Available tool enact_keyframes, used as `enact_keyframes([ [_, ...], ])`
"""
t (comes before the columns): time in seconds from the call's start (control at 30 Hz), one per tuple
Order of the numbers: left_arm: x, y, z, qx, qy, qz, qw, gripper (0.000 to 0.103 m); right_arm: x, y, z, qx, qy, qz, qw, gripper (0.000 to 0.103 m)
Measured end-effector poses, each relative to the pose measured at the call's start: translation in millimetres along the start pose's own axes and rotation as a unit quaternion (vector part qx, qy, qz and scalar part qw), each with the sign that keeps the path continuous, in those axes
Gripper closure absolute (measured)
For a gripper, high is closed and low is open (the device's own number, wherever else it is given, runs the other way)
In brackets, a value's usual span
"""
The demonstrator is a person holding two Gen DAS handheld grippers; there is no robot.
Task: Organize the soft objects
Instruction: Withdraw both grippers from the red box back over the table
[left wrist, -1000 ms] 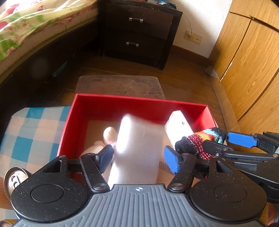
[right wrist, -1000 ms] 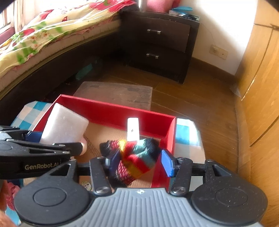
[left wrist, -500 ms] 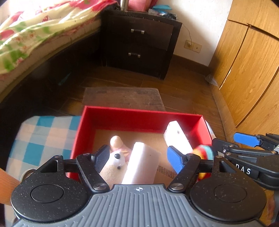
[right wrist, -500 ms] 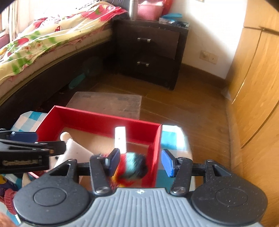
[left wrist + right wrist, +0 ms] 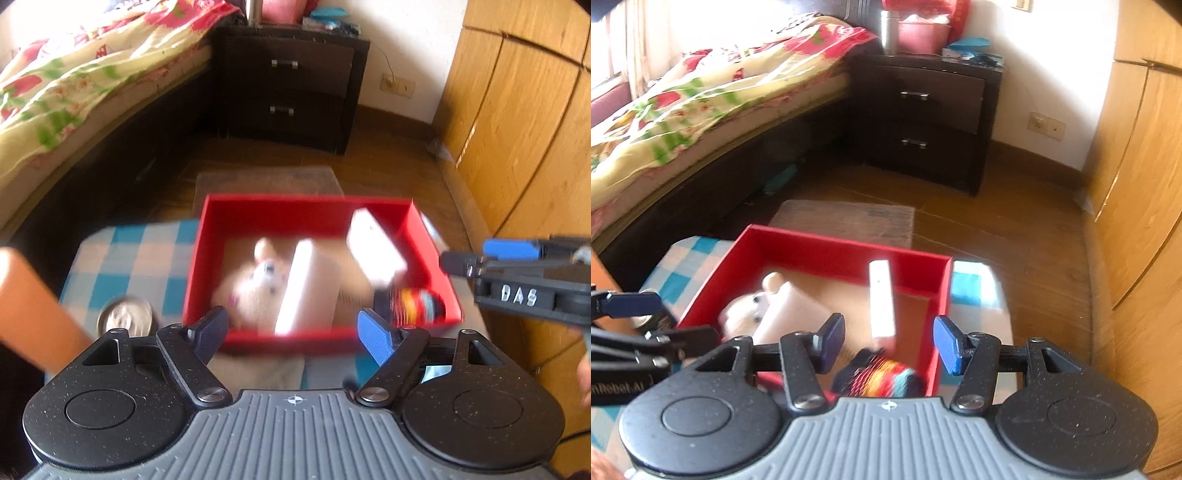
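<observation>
Below your left gripper (image 5: 295, 334) sat the red box (image 5: 258, 221), just past its fingertips; its jaws were opening with nothing between them. Your right gripper (image 5: 888, 341) hung over the box's near right corner, jaws apart and empty, the striped knit sock (image 5: 882, 380) lying directly beneath them inside the box.

You could see the sock as a bunched roll of red, yellow, blue and black. A white foam block (image 5: 308, 286) leaned in the middle of the box against a cream plush toy (image 5: 255, 280), and a second white block (image 5: 373, 251) rested tilted toward the right wall; all were blurred.

The box stood on a blue-checked cloth (image 5: 140, 258). A drink can (image 5: 125, 317) stood left of it, beside something orange (image 5: 33, 306) that you could not identify.
</observation>
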State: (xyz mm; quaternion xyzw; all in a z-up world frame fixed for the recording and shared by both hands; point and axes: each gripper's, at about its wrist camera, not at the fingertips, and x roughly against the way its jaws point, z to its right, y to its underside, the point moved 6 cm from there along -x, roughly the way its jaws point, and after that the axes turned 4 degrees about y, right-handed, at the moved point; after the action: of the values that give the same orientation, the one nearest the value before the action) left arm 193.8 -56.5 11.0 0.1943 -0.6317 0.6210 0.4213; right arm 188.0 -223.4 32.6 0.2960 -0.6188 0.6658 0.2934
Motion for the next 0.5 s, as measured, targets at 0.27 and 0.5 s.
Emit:
enact_keyframes([
  [0.27, 16.1, 41.7, -10.7, -0.012, 0.000, -0.034, 0.9994, 0.026, 21.5, 39.9, -0.2, -0.009, -0.017, -0.021, 1.000, 0.067],
  [0.5, 25.8, 57.2, -22.9, -0.015, -0.004, -0.043, 0.9990, 0.024, 34.6, 68.4, -20.7, 0.024, -0.036, -0.033, 0.999, 0.067],
])
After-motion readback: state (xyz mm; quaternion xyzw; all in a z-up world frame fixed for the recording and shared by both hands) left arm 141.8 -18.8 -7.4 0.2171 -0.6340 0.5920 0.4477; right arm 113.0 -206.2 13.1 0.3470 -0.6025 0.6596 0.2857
